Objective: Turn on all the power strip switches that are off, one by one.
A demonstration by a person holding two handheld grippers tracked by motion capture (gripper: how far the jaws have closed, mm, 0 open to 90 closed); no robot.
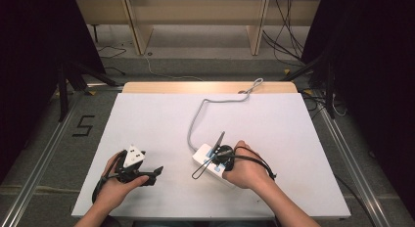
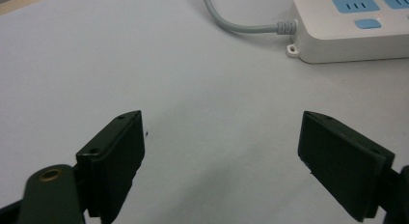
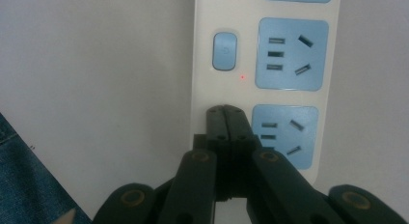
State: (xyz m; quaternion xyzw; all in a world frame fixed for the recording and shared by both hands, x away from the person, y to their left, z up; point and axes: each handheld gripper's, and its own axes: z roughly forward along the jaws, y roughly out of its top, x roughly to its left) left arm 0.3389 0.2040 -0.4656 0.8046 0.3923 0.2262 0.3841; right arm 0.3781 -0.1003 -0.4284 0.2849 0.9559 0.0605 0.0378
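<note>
A white power strip point(image 1: 204, 156) with blue sockets lies on the white table mat point(image 1: 147, 119), its grey cable point(image 1: 195, 119) running off to the far edge. In the right gripper view, my right gripper point(image 3: 225, 112) is shut with nothing between its jaws. Its tips sit over the strip's point(image 3: 202, 89) white face, just below the blue switch button point(image 3: 224, 51) and a lit red light point(image 3: 242, 77). Whether the tips touch the strip I cannot tell. My left gripper point(image 2: 222, 132) is open and holds nothing, low over the mat left of the strip point(image 2: 347, 35).
The wooden table edge point(image 1: 205, 87) runs along the far side of the mat. Floor cables point(image 1: 284, 36) and black stand legs point(image 1: 73, 75) lie beyond the table. Blue denim point(image 3: 19, 185) shows at the lower left of the right gripper view.
</note>
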